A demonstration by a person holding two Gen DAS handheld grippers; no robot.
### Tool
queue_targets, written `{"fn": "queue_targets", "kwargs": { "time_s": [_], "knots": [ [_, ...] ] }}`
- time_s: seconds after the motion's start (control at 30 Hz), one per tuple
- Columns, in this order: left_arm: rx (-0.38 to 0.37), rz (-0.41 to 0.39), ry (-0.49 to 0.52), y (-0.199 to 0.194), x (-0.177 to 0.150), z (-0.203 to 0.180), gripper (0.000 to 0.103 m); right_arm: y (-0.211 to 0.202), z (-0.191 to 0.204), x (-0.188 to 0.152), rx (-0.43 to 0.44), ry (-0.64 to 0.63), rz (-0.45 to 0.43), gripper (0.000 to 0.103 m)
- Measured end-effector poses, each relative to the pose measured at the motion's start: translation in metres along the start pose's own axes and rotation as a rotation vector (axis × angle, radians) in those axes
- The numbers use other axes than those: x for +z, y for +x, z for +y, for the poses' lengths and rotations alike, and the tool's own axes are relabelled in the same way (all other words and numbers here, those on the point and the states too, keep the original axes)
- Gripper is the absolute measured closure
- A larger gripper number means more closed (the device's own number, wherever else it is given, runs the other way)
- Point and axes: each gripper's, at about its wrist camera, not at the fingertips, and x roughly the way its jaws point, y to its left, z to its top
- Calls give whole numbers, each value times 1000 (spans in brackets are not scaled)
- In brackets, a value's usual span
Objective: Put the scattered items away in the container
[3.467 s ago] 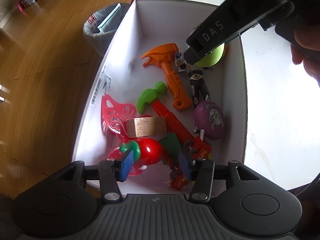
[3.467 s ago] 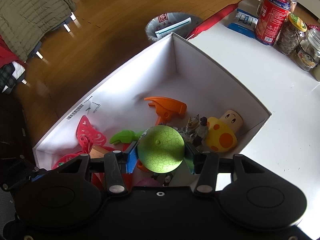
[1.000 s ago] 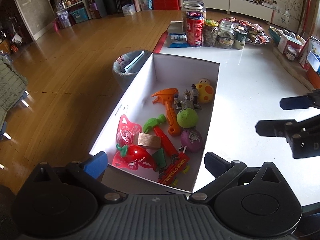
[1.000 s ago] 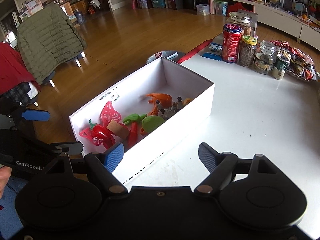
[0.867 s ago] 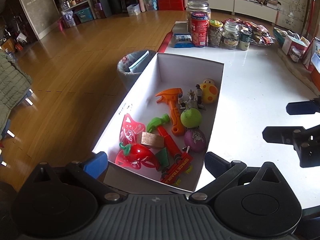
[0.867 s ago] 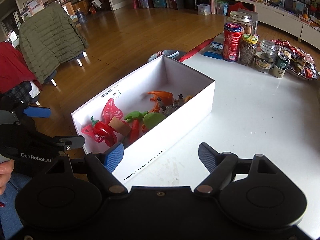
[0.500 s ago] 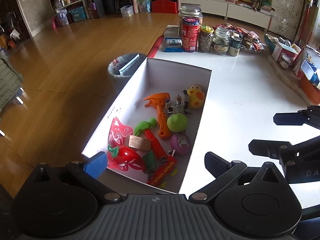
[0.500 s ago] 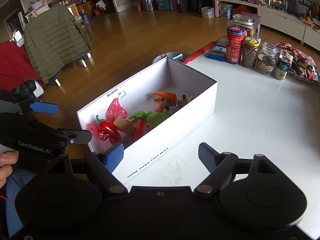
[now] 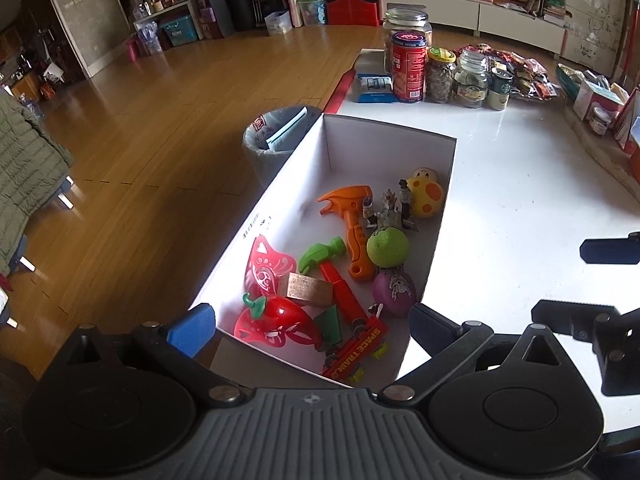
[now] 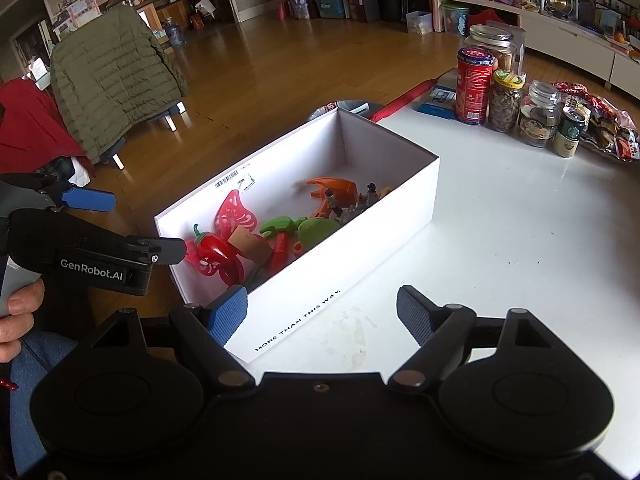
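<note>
Box (image 9: pixel 448 184) on table (image 9: pixel 520 184), toys inside. Both grippers pulled back since 3.5 s ago: left gripper (image 9: pixel 310 326) and right gripper (image 10: pixel 322 310) now spread, empty. Green ball (image 9: pixel 387 247), earlier pinched by right, lies in box.

Matt white cardboard box (image 9: pixel 447 184) — glossy plastic toys inside; glossy white table (image 9: pixel 520 200); polished wood floor (image 9: pixel 160 120).

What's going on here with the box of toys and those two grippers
A person holds a gripper in each hand, and both the left gripper and right gripper are open and empty, held back from the white box on the table. The toys lie inside the box, among them a green ball, an orange toy hammer and a red pepper. No loose toy shows on the table, so the tidying looks finished.
</note>
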Motion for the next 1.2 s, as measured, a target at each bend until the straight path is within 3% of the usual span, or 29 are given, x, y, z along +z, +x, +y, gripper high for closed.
{"fn": "queue_targets", "kwargs": {
  "time_s": [0.57,1.2],
  "knots": [
    [-57,34,-41,9,2,3,1,6,5,-4,18,-5,11,24],
    [-40,22,0,9,-3,-4,0,10,13,-5,33,-3,13,24]
  ]
}}
